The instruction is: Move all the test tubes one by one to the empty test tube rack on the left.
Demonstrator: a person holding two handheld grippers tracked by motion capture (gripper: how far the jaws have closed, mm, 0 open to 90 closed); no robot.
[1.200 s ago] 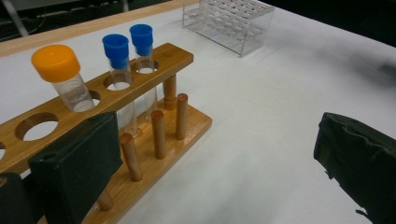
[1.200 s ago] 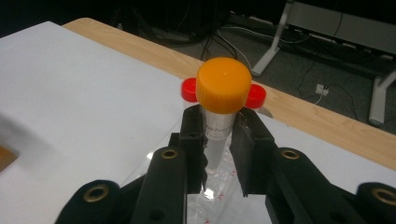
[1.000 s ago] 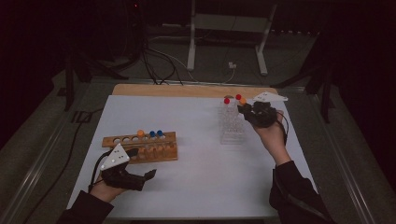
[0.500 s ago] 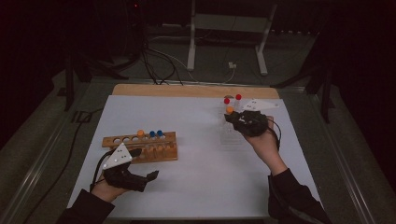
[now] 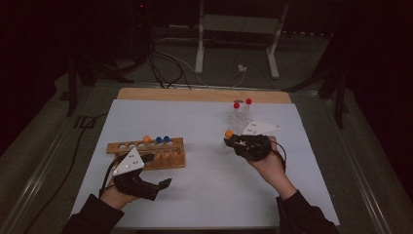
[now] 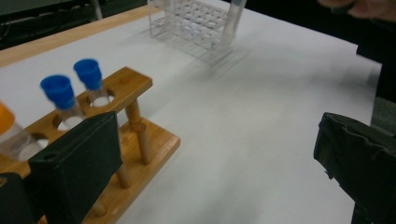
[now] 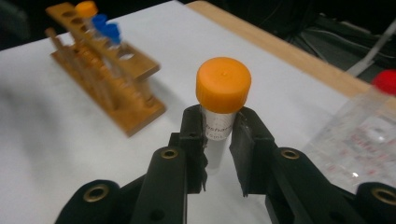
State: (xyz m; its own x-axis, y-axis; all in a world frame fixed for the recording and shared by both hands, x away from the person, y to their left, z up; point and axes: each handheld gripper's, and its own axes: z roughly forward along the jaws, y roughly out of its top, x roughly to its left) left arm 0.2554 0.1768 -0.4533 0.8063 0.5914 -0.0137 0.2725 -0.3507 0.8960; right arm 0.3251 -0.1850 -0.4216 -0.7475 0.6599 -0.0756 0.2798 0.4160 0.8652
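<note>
At the bottom left of the high view, nearest me, my left gripper [image 5: 163, 183] rests low on the white table [image 5: 209, 195] with its jaws standing wide apart and nothing between them; in the left gripper view one black pad sits right in front of the wooden rack [image 6: 140, 140]. That rack carries two blue-capped tubes [image 6: 74, 91] and one orange-capped tube [image 5: 146, 140] in its holes.

Right of centre in the high view, my right gripper [image 5: 229, 142] is clamped on the orange-capped tube in transit [image 7: 219, 112]. The right gripper view shows the pads pinching the clear body just under the cap, tube upright, off the table, between the two racks. Farther back, toward the upper right, the clear plastic rack [image 5: 238, 117] holds two red-capped tubes [image 5: 242, 103].

My read is that this tube is headed for the wooden rack at the left. The grip is high and narrow, so I'd worry that the tube could pivot between the pads if its foot catches the rim of a hole. A tilted entry might jam it, or nudge the light rack along the table. Coming in low, the tube could also clip the blue caps, and my idle left gripper sits close enough to crowd that approach.
</note>
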